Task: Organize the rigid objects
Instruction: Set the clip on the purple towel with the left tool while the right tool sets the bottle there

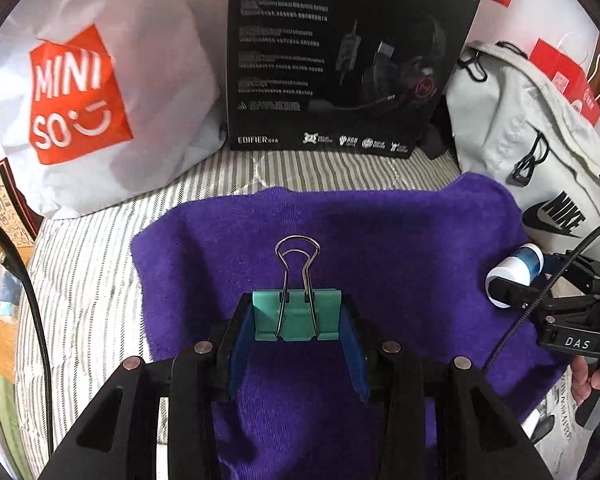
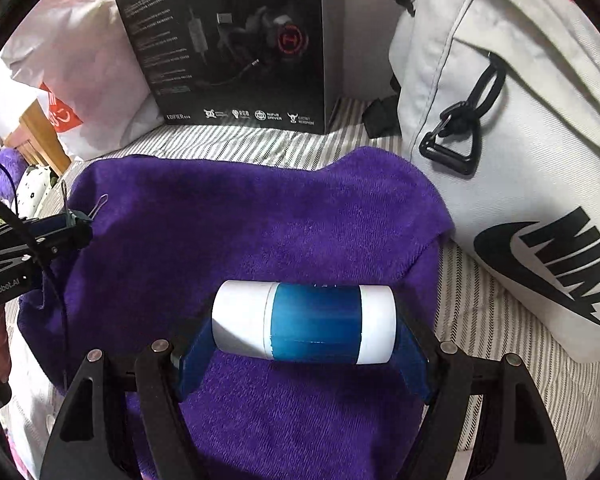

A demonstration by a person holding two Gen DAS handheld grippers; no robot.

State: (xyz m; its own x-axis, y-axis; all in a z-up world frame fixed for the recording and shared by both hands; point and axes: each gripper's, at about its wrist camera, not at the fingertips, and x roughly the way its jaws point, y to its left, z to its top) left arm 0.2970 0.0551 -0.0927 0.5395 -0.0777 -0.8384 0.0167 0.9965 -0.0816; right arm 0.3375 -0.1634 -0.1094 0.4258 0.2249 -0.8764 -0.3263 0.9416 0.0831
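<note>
Both grippers hold an object over a purple towel on a striped bed.

Left wrist view: the left gripper [image 1: 298,318] is clamped on a green binder clip [image 1: 296,314], its wire handles pointing forward, above the purple towel [image 1: 380,240]. At the right edge, the right gripper [image 1: 512,286] grips a white and blue bottle [image 1: 514,270]. Behind the towel stand a white shopping bag [image 1: 100,92], a black headset box [image 1: 340,56] and a grey backpack [image 1: 520,120]. Right wrist view: the right gripper [image 2: 304,322] pinches the bottle [image 2: 304,322] by its two ends, lying crosswise above the towel [image 2: 260,220]. The left gripper [image 2: 74,222] shows at the left edge with the clip [image 2: 72,216], which is mostly hidden. The backpack [image 2: 500,120] lies just beside the towel on the striped sheet [image 2: 460,300].
</note>
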